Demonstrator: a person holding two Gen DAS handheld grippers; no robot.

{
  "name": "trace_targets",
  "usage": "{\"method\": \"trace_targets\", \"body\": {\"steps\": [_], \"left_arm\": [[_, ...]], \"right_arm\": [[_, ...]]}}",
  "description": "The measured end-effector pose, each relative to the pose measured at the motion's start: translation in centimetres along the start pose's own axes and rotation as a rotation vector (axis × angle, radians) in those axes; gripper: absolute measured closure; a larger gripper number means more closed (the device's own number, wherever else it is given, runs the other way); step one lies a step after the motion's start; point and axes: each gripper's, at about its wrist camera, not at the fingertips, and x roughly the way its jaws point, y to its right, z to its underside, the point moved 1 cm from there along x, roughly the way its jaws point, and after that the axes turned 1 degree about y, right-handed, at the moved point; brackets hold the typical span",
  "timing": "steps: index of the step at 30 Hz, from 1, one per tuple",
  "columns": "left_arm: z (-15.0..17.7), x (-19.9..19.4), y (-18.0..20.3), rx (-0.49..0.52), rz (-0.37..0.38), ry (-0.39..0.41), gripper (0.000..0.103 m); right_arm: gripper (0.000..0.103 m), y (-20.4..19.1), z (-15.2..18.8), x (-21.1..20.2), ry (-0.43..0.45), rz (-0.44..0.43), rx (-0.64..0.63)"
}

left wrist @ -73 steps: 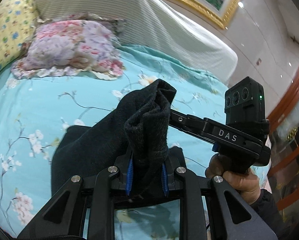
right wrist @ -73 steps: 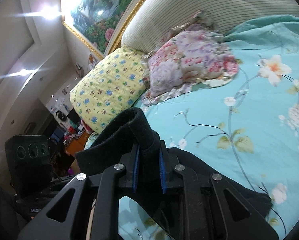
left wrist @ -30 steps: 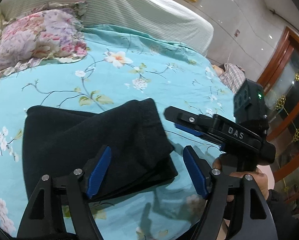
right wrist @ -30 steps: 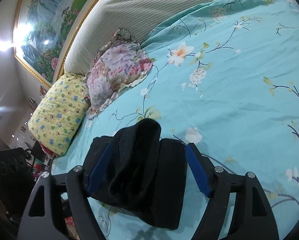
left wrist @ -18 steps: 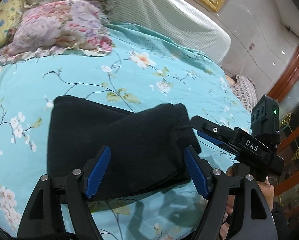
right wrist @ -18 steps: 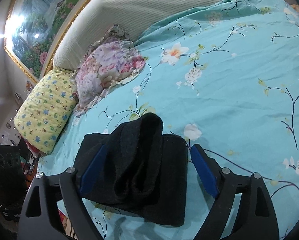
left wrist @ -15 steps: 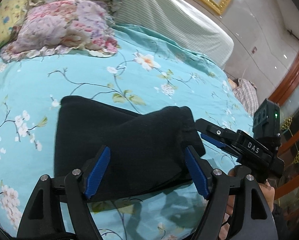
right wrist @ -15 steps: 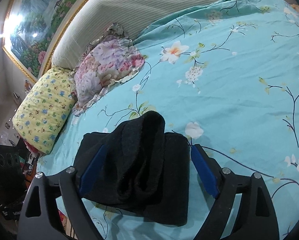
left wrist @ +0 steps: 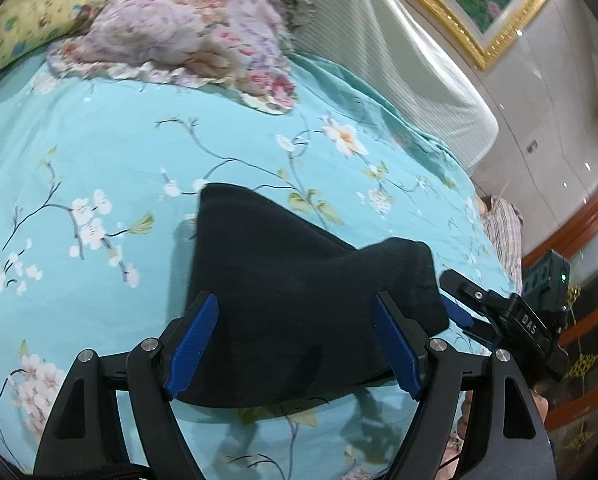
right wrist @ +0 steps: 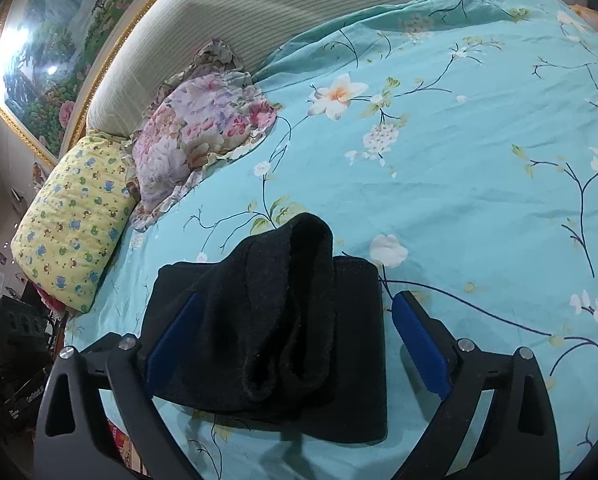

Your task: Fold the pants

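Black pants (right wrist: pixel 275 320) lie folded on turquoise floral bedspread (right wrist: pixel 479 168), near edge. Left gripper (left wrist: pixel 295 344) spread wide; right gripper (right wrist: pixel 295 340) jaws just opening, clear of cloth. Pillows (right wrist: pixel 203 128) far left; gilt-framed painting (right wrist: pixel 55 60) beyond.

Pants (right wrist: pixel 283 320): black fuzzy matt knit. Bedsheet (right wrist: pixel 479 184): smooth turquoise floral cloth. Picture frame (left wrist: pixel 455 20): glossy gilt.
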Motion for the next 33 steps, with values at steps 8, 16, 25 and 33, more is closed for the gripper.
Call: {"method": "trace_targets", "body": {"steps": [8, 16, 25, 33], "left_arm": [[-0.1, 0.3, -2.5, -0.065, 0.004, -0.02, 0.023], [-0.1, 2.2, -4.3, -0.119, 0.025, -0.075, 0.023], [-0.6, 3.7, -5.0, -0.149, 0.047, -0.109, 0.022], [-0.6, 5.5, -5.3, -0.166, 0.057, -0.147, 0.021]], "right_arm": [[0.006, -0.2, 0.4, 0.6, -0.019, 0.019, 0.018], [0.006, 0.3, 0.8, 1.2, -0.032, 0.035, 0.043], [0.007, 0.6, 1.4, 2.1, -0.066, 0.005, 0.067], [0.02, 1.0, 2.2, 2.4, -0.073, -0.004, 0.083]]}}
